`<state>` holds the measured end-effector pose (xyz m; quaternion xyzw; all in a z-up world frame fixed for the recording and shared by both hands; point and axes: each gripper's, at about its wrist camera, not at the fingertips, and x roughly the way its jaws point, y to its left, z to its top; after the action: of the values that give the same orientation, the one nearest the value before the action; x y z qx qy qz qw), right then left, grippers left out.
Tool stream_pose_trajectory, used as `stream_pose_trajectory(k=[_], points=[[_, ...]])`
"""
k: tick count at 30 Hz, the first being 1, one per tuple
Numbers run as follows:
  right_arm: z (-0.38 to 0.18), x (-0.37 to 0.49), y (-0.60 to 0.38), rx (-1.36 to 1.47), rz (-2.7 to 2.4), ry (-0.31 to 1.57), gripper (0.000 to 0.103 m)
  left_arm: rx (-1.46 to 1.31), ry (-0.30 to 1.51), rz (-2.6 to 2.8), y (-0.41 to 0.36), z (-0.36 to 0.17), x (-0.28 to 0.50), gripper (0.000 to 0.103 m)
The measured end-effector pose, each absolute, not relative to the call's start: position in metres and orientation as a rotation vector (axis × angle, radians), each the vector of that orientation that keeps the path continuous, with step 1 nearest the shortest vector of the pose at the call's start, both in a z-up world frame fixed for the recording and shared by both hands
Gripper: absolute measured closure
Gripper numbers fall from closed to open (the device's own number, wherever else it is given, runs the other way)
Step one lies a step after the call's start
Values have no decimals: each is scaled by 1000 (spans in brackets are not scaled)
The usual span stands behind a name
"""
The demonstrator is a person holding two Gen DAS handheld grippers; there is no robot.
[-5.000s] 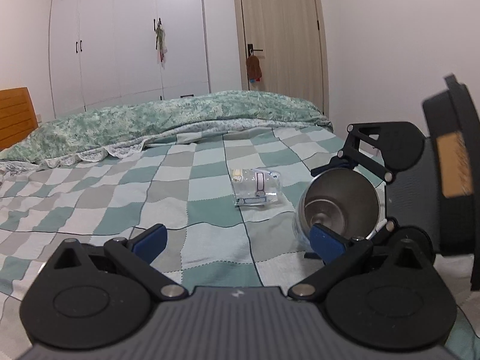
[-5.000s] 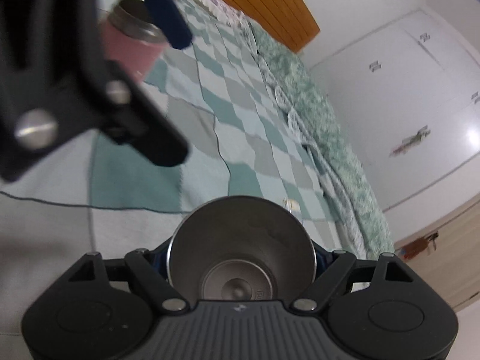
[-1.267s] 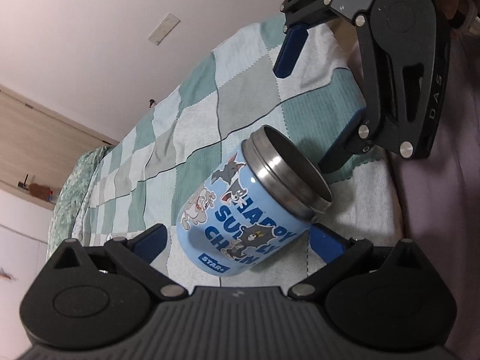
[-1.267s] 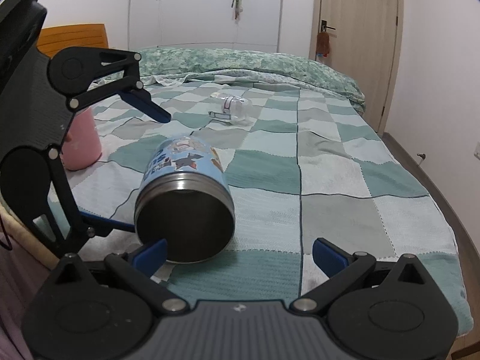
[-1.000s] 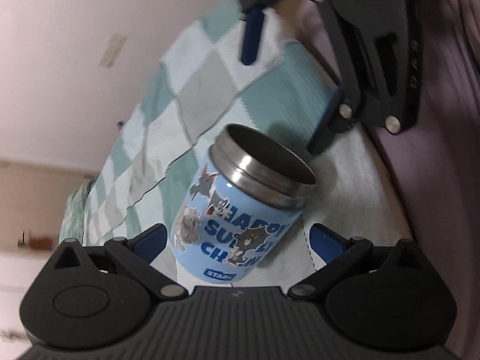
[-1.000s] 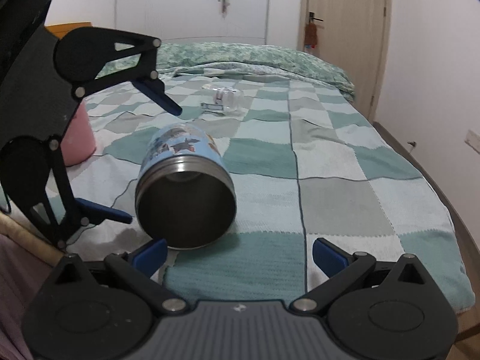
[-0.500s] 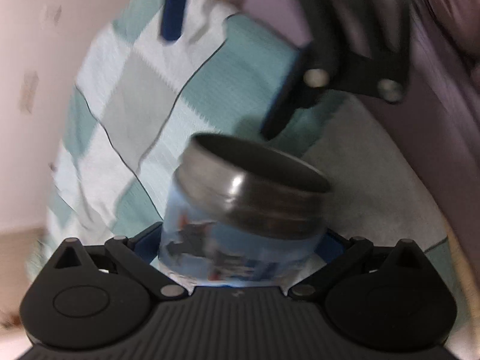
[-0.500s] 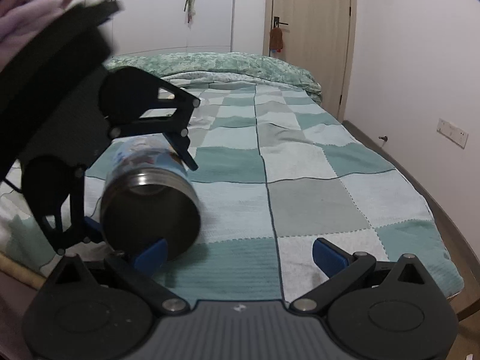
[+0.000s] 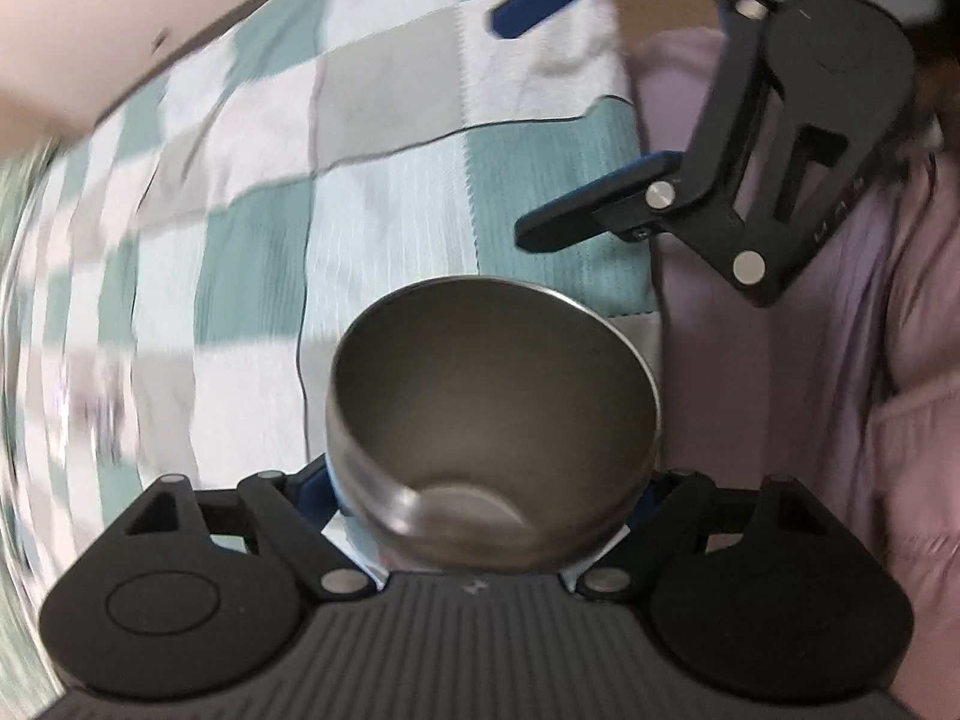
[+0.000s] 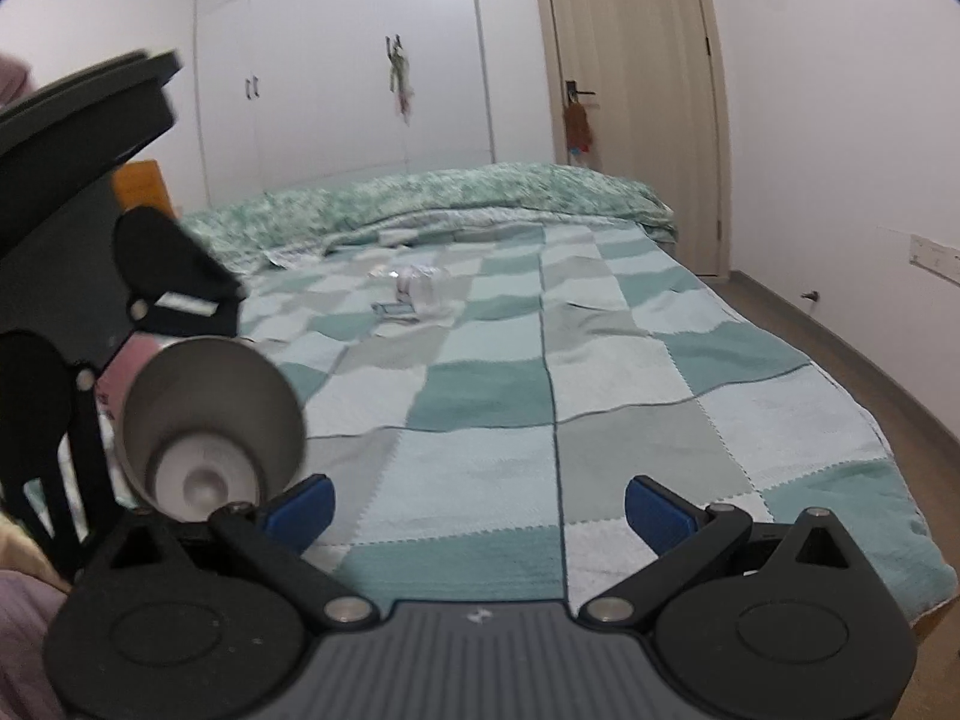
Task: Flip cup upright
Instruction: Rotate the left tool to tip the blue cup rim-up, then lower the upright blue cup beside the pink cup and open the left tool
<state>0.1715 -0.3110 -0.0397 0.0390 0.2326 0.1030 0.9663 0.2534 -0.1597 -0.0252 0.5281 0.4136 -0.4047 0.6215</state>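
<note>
The left hand-held gripper (image 9: 492,498) grasps the steel cup (image 9: 492,426) at lower centre, mouth toward the lens, above the checked bed quilt (image 9: 384,192); the right hand-held gripper (image 10: 477,501) is released

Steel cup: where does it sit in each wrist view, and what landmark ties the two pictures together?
Left wrist: the cup is lower centre, mouth toward the camera, clamped in the left gripper.
Right wrist: the cup is at lower left, beside the open right gripper.
Shared landmark: the checked blanket.
</note>
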Motion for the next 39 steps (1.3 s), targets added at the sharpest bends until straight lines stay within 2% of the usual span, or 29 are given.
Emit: stream_pose_trajectory(k=[8,11,13,15,24,26,27,30,39], points=[[-40,165,-316,121,284,431,0,610,1348,-657,-129,-5,288,16],[-41,164,-320,127,284,424,0,473,1324,-539,-127,-13,313,15],[-43,165,-325,126,271,432,0,380,1284,-482,-127,-15,330,4],[-45,168,-331,126,259,437,0,359,1252,-489,-125,-20,338,0],[-51,183,-330,94,248,453,0,364,1171,-530,-124,-25,337,0],[-49,184,-328,80,240,455,0,396,1179,-510,-131,-31,340,6],[-47,184,-327,70,237,454,0,402,1174,-484,-131,-36,341,17],[-40,183,-323,26,245,436,0,293,1083,-472,-116,-31,329,17],[-17,171,-303,-22,277,346,0,72,552,-390,-62,-1,232,19]])
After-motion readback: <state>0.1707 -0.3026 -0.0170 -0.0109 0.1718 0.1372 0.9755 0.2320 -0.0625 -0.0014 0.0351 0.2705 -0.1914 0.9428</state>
